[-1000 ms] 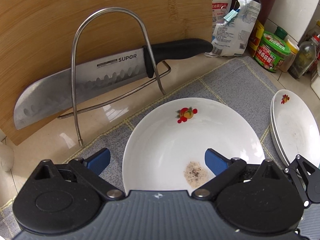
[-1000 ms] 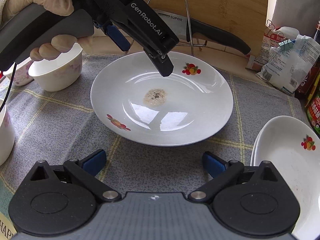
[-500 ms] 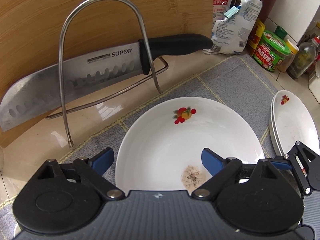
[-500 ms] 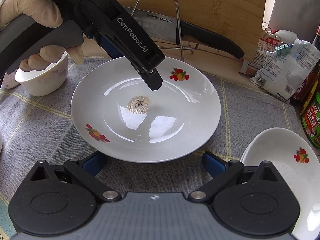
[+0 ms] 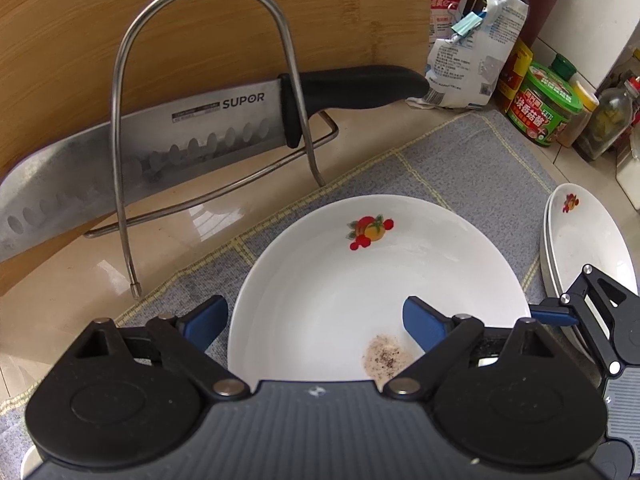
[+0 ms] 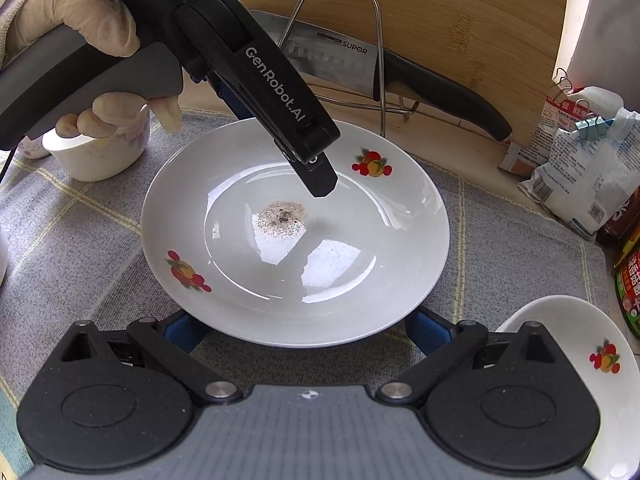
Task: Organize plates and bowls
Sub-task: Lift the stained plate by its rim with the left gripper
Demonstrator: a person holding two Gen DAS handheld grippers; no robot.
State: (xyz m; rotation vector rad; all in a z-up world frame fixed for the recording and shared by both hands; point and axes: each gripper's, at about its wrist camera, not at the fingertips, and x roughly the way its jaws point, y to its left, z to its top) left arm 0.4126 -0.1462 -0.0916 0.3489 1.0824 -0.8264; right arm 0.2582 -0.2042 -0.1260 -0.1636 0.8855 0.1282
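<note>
A white plate (image 5: 360,280) with fruit prints and a patch of pepper-like residue lies on the grey mat; it also shows in the right wrist view (image 6: 360,248). My left gripper (image 5: 316,320) is open, held over the plate's left rim, one finger off the rim and one over the middle. My right gripper (image 6: 300,328) is open at the plate's near edge, its fingers (image 6: 426,326) low beside the rim. A stack of similar plates (image 5: 584,236) sits to the right, also in the right wrist view (image 6: 560,364). A white bowl (image 6: 100,152) stands at the left.
A wire rack (image 5: 200,92) holds a large knife (image 5: 160,152) in front of a wooden cutting board (image 5: 200,20). Bags, jars and bottles (image 5: 540,92) crowd the back right corner. The grey checked mat (image 6: 500,248) covers the counter.
Both grippers have moved closer to the plate. The right gripper's fingers now reach the plate's near rim; the left gripper has shifted over the plate's left side.
</note>
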